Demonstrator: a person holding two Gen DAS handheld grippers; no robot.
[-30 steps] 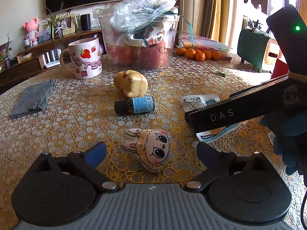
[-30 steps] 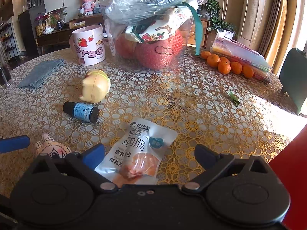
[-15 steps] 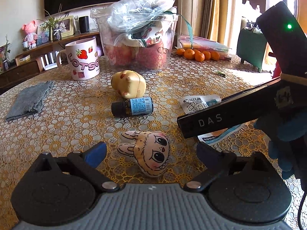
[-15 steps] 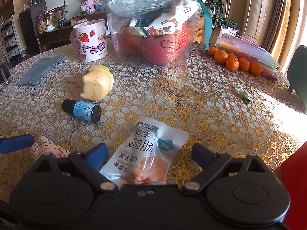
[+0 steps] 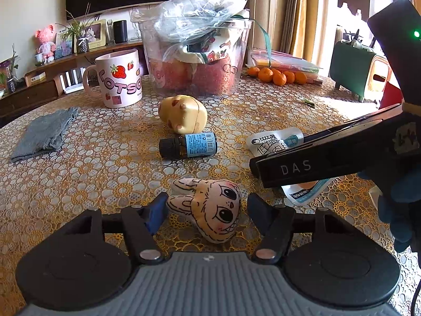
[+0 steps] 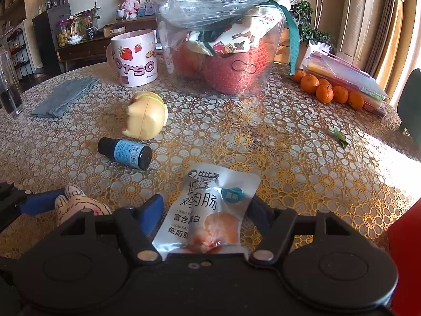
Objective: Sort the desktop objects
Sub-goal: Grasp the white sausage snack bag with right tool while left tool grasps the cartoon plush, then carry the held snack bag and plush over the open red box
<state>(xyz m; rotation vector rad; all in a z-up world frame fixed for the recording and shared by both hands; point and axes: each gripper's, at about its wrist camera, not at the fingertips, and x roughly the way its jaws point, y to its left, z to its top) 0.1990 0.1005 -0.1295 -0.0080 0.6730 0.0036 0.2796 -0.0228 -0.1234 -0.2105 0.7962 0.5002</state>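
A bunny-face plush (image 5: 210, 210) lies on the lace tablecloth between the fingers of my left gripper (image 5: 208, 210). Its jaws are closing; the blue left pad (image 5: 158, 210) is at the plush's ear and a thin gap shows on the right. My right gripper (image 6: 205, 208) straddles a white snack sachet (image 6: 208, 210), its jaws closing too, with a gap on the left side. A dark bottle with a blue label (image 5: 189, 144) and a yellow toy (image 5: 184, 113) lie farther ahead. The right gripper's black body (image 5: 315, 163) covers part of the sachet in the left wrist view.
A strawberry mug (image 5: 118, 79) and a clear tub (image 5: 197, 60) stuffed with fruit and bags stand at the back. A grey cloth (image 5: 44, 131) lies left, tangerines (image 5: 276, 75) back right, a glass (image 6: 8, 87) far left, a green leaf (image 6: 339, 137) right.
Both grippers' jaws have narrowed, the left around the plush, the right around the sachet. The right gripper has edged forward over the sachet. Nothing has been lifted.
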